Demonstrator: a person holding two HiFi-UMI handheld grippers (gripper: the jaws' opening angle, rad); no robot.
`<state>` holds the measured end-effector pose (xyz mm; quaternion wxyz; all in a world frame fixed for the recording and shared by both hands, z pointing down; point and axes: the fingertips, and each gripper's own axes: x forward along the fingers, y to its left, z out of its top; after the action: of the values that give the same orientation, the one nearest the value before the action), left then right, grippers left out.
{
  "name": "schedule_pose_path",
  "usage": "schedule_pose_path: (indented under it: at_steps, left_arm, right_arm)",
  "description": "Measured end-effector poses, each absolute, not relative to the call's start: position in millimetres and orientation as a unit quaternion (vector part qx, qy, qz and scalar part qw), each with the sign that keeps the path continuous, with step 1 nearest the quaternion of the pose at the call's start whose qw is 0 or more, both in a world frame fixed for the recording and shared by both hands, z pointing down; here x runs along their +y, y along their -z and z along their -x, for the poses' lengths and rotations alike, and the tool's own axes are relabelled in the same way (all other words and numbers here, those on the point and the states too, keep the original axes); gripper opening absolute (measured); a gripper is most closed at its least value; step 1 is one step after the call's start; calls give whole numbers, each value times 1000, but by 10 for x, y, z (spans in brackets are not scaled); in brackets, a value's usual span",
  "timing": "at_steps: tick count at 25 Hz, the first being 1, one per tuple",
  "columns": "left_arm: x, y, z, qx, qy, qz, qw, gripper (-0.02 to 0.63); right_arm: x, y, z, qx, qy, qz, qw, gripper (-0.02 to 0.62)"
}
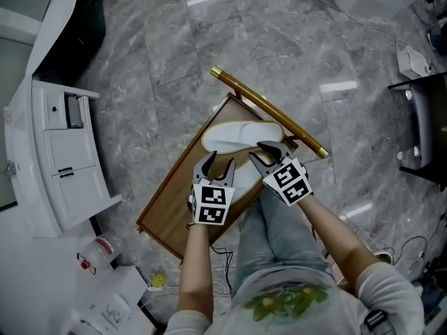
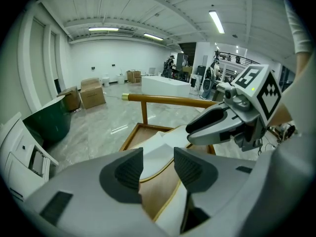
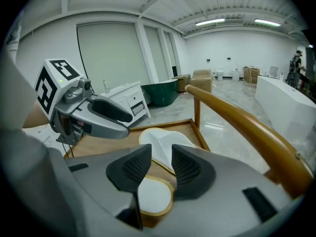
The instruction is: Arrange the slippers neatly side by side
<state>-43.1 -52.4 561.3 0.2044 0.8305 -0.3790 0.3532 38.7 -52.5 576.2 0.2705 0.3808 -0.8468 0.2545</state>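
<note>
Two white slippers lie on the wooden bench [image 1: 173, 208]. The far slipper [image 1: 241, 132] sits by the curved rail [image 1: 272, 110] along the far edge; the near slipper [image 3: 153, 197] is mostly hidden under the grippers. The left gripper [image 1: 221, 160] and right gripper [image 1: 255, 150] hover above, jaws apart and empty (a white cabinet [image 1: 66, 152] stands off the bench's left).
</note>
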Motion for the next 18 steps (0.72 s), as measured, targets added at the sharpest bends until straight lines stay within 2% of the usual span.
schedule_pose_path:
  at_steps: [15,18]
  left_arm:
    - [-643,-6094,620,-401,-386,-795,242,202]
    - [-663,-6182,701,-407,-390,-787,251,202]
  right_arm:
    - [-632,-6328,-217,-836,-273,-345,329,120]
    - [-642,-6372,-206,-834,-275,-344,332,99]
